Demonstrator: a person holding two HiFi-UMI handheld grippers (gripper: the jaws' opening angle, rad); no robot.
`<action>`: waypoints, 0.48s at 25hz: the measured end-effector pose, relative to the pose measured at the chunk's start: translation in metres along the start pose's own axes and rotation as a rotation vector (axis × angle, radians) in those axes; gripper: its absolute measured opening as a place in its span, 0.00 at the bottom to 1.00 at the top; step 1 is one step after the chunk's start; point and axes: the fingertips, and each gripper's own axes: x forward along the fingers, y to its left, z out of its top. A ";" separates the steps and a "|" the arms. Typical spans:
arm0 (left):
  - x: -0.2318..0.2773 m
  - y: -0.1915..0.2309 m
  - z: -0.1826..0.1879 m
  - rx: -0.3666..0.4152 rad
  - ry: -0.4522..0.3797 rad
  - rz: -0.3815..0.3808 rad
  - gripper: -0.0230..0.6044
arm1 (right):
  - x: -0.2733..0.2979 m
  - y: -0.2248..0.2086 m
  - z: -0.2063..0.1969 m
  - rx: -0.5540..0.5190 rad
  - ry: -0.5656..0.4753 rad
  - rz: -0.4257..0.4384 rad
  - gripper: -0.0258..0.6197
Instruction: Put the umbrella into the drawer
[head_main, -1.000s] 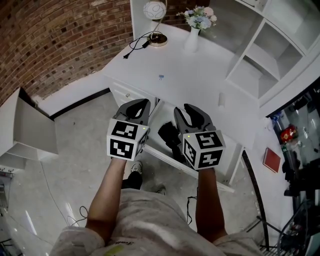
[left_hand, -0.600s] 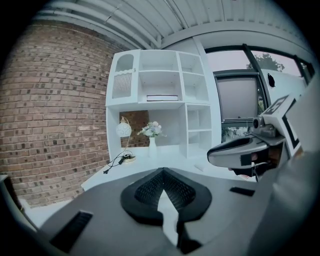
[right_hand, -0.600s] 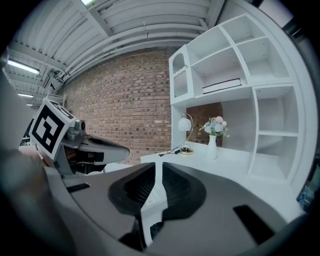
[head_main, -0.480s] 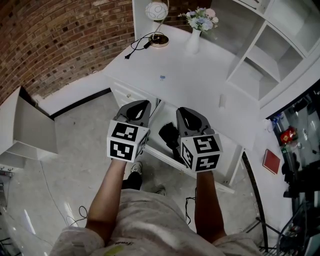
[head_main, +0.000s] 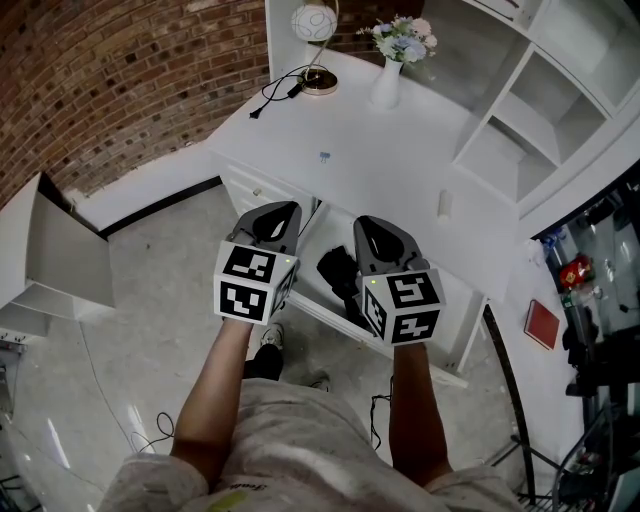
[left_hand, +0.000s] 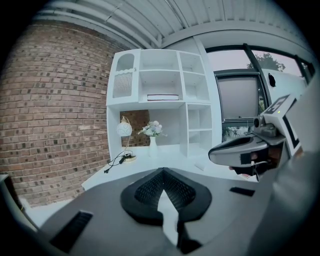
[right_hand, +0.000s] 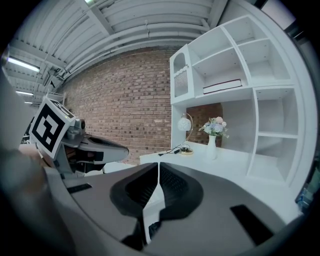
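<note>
The black folded umbrella (head_main: 338, 268) lies inside the open white drawer (head_main: 318, 311) under the desk, between my two grippers in the head view. My left gripper (head_main: 281, 209) hovers over the drawer's left side, shut and empty, with its tips meeting (left_hand: 162, 171). My right gripper (head_main: 364, 222) hovers just right of the umbrella. Its jaws have just been closing and now stand shut with nothing between them (right_hand: 158, 165). Neither gripper touches the umbrella. Each gripper shows in the other's view: the right gripper (left_hand: 240, 149) and the left gripper (right_hand: 100, 145).
The white desk (head_main: 380, 140) carries a globe lamp (head_main: 313, 22) with a black cable (head_main: 270, 95), a vase of flowers (head_main: 388, 62) and a small white object (head_main: 443, 203). White shelves (head_main: 520, 110) stand at the right, a brick wall (head_main: 110, 70) behind, a white box (head_main: 60, 250) at the left.
The right gripper's jaws, open a second ago, have closed together on nothing. Both hands stay in place and the umbrella has not moved.
</note>
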 end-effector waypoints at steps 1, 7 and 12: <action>0.000 0.000 0.000 0.000 0.000 0.000 0.03 | 0.000 0.000 0.000 0.002 0.000 -0.001 0.06; -0.001 -0.002 0.000 -0.005 -0.001 -0.005 0.03 | -0.003 -0.002 0.000 0.006 0.002 -0.004 0.06; -0.003 -0.001 0.001 -0.005 -0.001 -0.008 0.03 | -0.003 -0.001 0.002 0.014 -0.002 -0.003 0.06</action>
